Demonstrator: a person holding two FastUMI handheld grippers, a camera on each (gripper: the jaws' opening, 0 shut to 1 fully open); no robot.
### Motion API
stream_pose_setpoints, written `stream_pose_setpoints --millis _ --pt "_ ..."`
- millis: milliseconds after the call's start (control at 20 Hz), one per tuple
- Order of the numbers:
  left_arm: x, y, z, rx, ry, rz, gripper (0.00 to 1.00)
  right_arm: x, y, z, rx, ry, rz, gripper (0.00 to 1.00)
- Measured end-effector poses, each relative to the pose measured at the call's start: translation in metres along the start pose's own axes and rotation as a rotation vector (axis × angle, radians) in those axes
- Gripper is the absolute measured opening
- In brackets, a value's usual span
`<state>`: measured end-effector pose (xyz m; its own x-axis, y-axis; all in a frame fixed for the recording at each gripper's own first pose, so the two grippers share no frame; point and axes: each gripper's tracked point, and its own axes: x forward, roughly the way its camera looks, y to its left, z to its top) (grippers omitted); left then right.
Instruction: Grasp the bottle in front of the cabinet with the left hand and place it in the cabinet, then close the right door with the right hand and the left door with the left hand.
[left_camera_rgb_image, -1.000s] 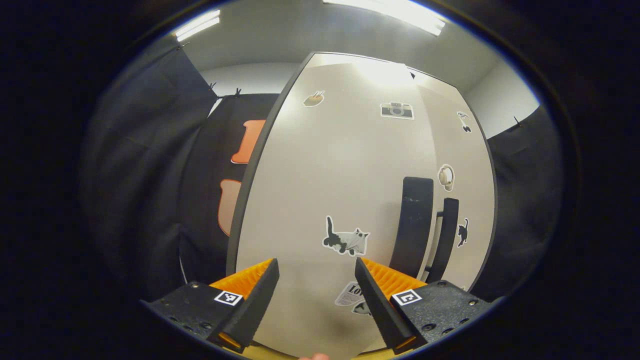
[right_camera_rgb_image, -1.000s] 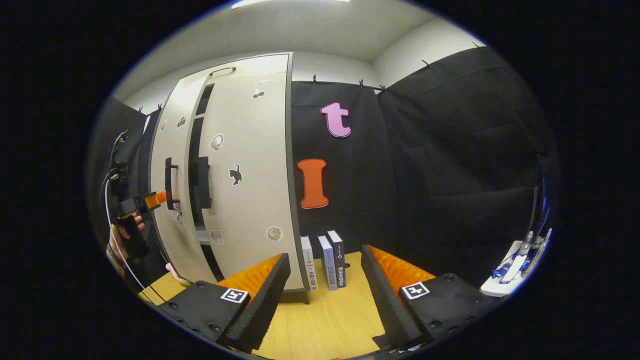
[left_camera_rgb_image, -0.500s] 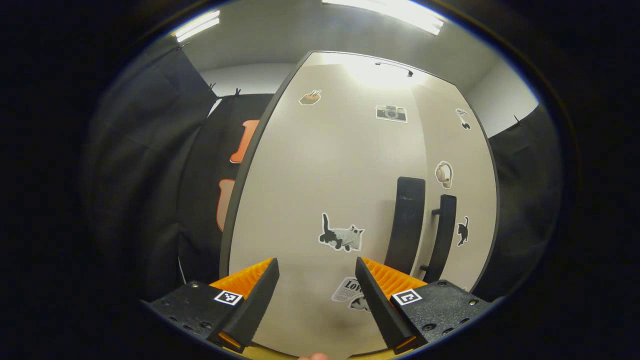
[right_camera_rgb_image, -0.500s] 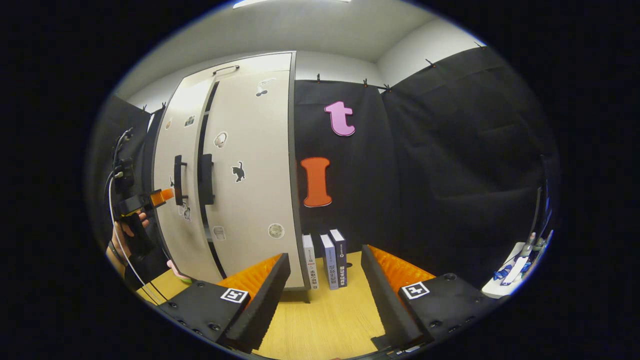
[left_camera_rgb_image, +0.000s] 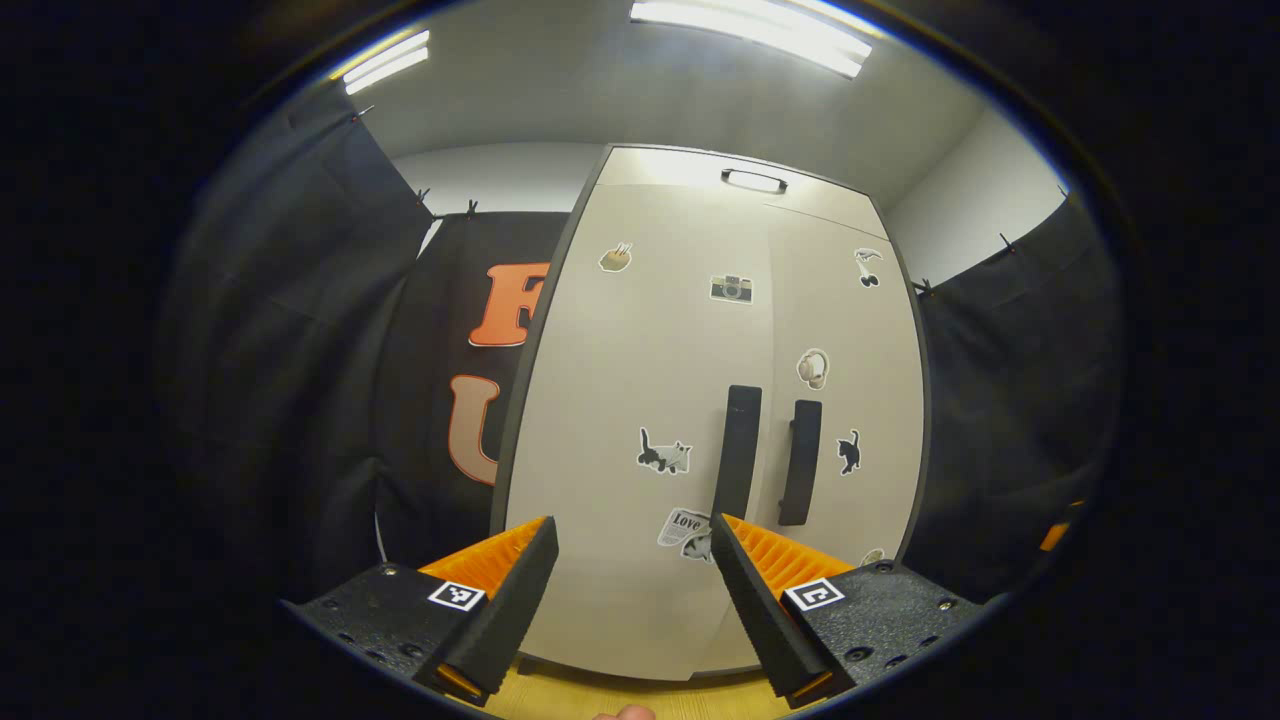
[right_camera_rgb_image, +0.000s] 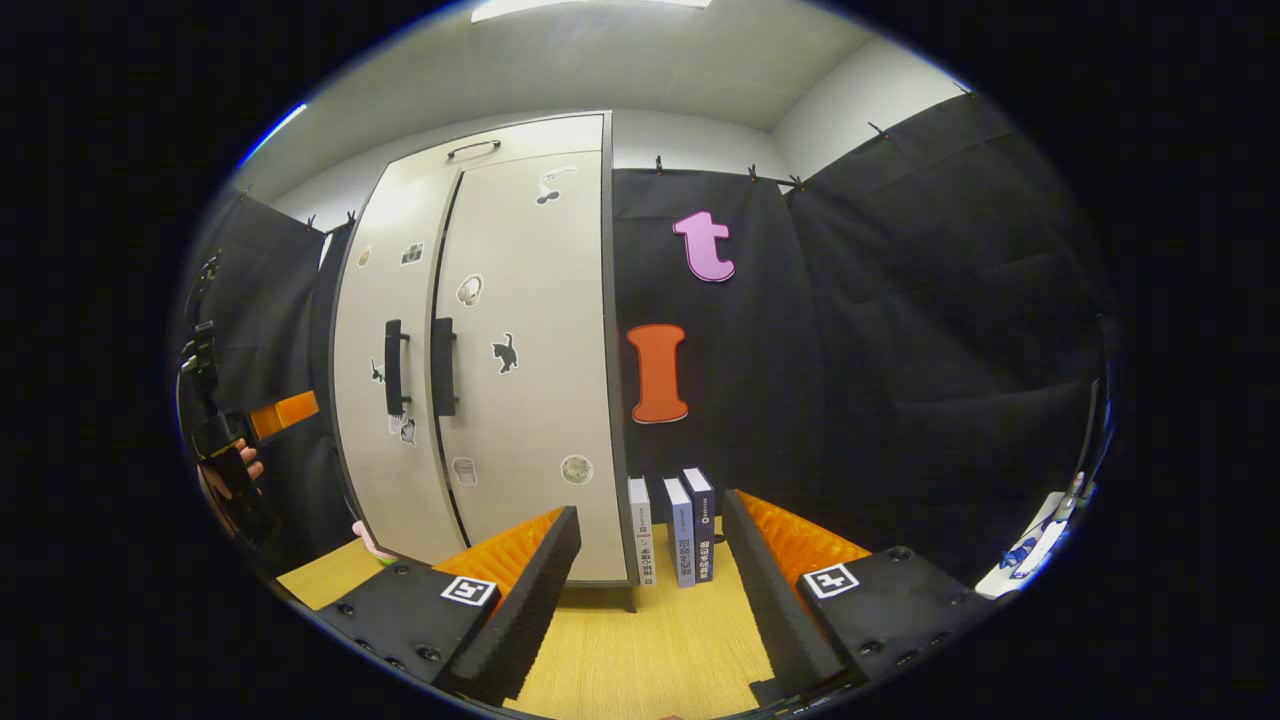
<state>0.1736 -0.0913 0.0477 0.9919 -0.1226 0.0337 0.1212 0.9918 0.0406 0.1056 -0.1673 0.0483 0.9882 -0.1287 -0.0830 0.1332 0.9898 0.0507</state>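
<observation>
Beige and sticker-dotted, the tall cabinet (left_camera_rgb_image: 640, 400) stands with its left door (left_camera_rgb_image: 630, 330) and right door (left_camera_rgb_image: 850, 330) both flush shut, 2 black bar handles (left_camera_rgb_image: 738, 450) side by side at the seam. Left tongs (left_camera_rgb_image: 632, 600) gape wide and empty, near the left door. Right tongs (right_camera_rgb_image: 650, 590) also gape wide and empty over the yellow wooden counter (right_camera_rgb_image: 640, 660), 3 upright books (right_camera_rgb_image: 675, 530) standing right of the cabinet. The bottle's place cannot be told.
</observation>
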Motion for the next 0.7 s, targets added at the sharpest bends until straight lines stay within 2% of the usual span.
stream_pose_setpoints --millis 500,700 --pt "-0.098 0.000 -0.015 0.019 0.030 0.053 0.94 -0.008 0.017 0.003 -0.011 -0.027 0.114 0.95" --pt "-0.119 -0.012 -0.019 0.004 0.038 0.055 0.94 -0.016 0.011 -0.002 -0.019 -0.022 0.119 0.95"
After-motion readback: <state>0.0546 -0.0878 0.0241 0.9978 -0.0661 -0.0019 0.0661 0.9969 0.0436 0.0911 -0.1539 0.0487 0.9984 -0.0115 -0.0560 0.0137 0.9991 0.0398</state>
